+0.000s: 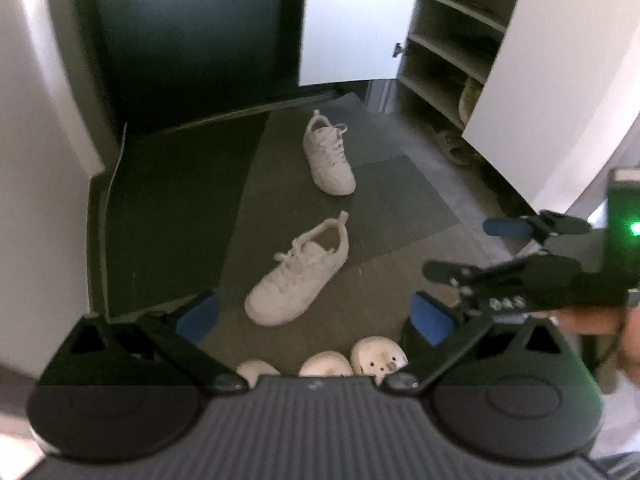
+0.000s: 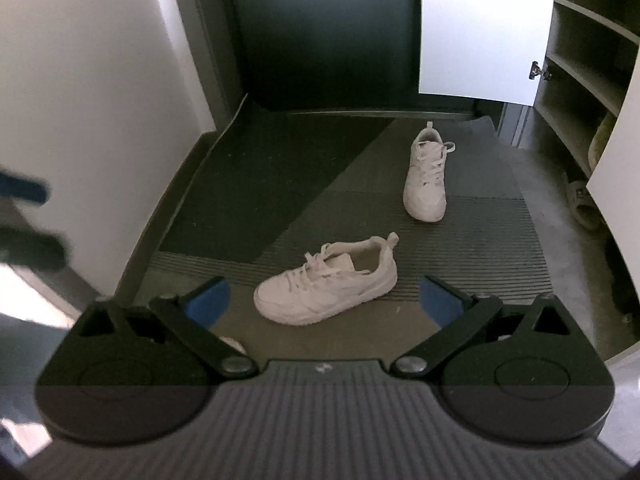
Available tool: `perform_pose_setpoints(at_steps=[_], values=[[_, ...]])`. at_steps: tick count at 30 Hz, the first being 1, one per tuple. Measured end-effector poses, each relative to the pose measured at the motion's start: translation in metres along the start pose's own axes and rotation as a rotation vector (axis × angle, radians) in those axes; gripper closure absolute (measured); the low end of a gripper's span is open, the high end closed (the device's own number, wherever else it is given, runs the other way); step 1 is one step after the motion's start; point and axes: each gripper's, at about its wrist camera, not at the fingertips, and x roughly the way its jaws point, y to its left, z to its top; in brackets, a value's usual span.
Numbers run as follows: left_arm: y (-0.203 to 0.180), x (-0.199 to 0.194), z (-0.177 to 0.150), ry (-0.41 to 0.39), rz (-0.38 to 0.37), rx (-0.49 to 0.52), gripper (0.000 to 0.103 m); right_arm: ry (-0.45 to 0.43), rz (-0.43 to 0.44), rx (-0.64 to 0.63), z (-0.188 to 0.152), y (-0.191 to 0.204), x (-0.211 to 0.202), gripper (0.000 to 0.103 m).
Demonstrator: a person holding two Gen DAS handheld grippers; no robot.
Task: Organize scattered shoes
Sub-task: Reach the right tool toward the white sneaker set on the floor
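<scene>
You are holding your left gripper (image 1: 316, 314) with its jaws spread wide and nothing between them, above the near white sneaker (image 1: 298, 274) — it is lying toe toward you where the floor meets the ribbed mat (image 1: 404, 204). The far white sneaker (image 1: 329, 152) is sitting further back on that mat, apart from the first. To the right you are carrying your right gripper (image 2: 325, 300), likewise spread and empty, beside the open shoe cabinet (image 1: 452, 36).

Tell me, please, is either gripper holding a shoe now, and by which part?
Nothing is held. The left gripper and right gripper are both open, above the nearer white sneaker, not touching it.
</scene>
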Motion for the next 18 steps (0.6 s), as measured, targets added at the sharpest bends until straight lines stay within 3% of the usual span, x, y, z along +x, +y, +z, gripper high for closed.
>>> perform_pose_setpoints(at_steps=[4,7,18], values=[[-0.011,-0.013,-0.009,-0.115,0.079,0.089,0.0,-0.02,0.029,-0.056,-0.005,0.009,0.01,0.0],[-0.018,-0.022,-0.013,-0.161,0.088,0.112,0.0,-0.041,0.056,-0.11,-0.006,0.017,0.014,0.0],[-0.018,-0.024,-0.012,-0.144,0.068,0.089,0.0,0.049,0.062,-0.096,-0.009,0.02,0.05,0.0]])
